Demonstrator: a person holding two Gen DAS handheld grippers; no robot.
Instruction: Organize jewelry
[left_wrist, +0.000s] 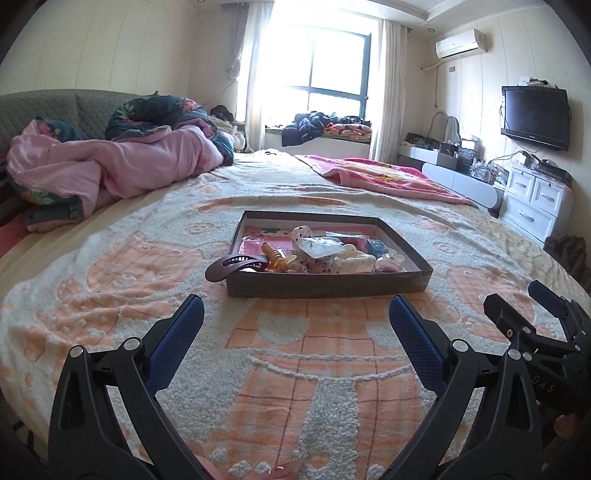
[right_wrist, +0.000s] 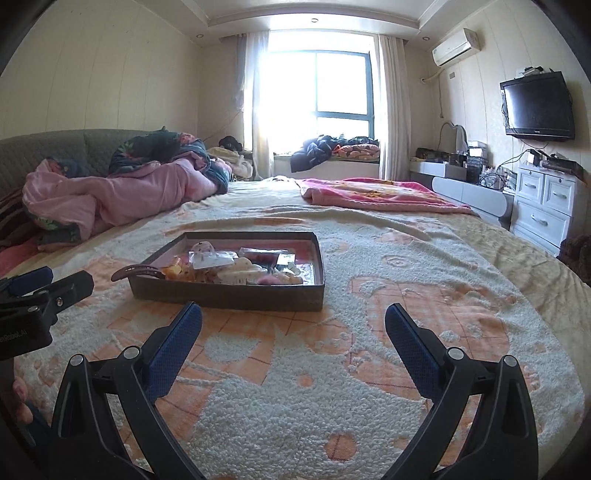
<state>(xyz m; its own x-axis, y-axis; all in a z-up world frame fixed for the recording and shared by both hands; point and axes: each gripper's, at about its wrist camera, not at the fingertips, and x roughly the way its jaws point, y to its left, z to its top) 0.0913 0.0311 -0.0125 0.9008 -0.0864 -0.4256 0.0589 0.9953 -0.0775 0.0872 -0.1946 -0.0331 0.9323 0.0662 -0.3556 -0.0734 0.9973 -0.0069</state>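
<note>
A shallow dark tray (left_wrist: 328, 288) sits on the bed, also in the right wrist view (right_wrist: 229, 293). It holds several hair clips and small packets in a heap. A maroon hair clip (left_wrist: 232, 266) hangs over its left front corner, also in the right wrist view (right_wrist: 135, 272). An orange claw clip (left_wrist: 275, 254) lies just behind it. My left gripper (left_wrist: 295, 312) is open and empty, a little in front of the tray. My right gripper (right_wrist: 293, 319) is open and empty, in front of the tray's right end. Each gripper also shows in the other's view, the right (left_wrist: 532, 299) and the left (right_wrist: 55, 282).
The bed has a cream and orange textured cover (right_wrist: 369, 350). A bundled pink quilt (left_wrist: 110, 166) lies at the back left and a pink blanket (left_wrist: 388, 177) at the back right. White drawers (left_wrist: 535, 199) and a TV (left_wrist: 535, 118) stand by the right wall.
</note>
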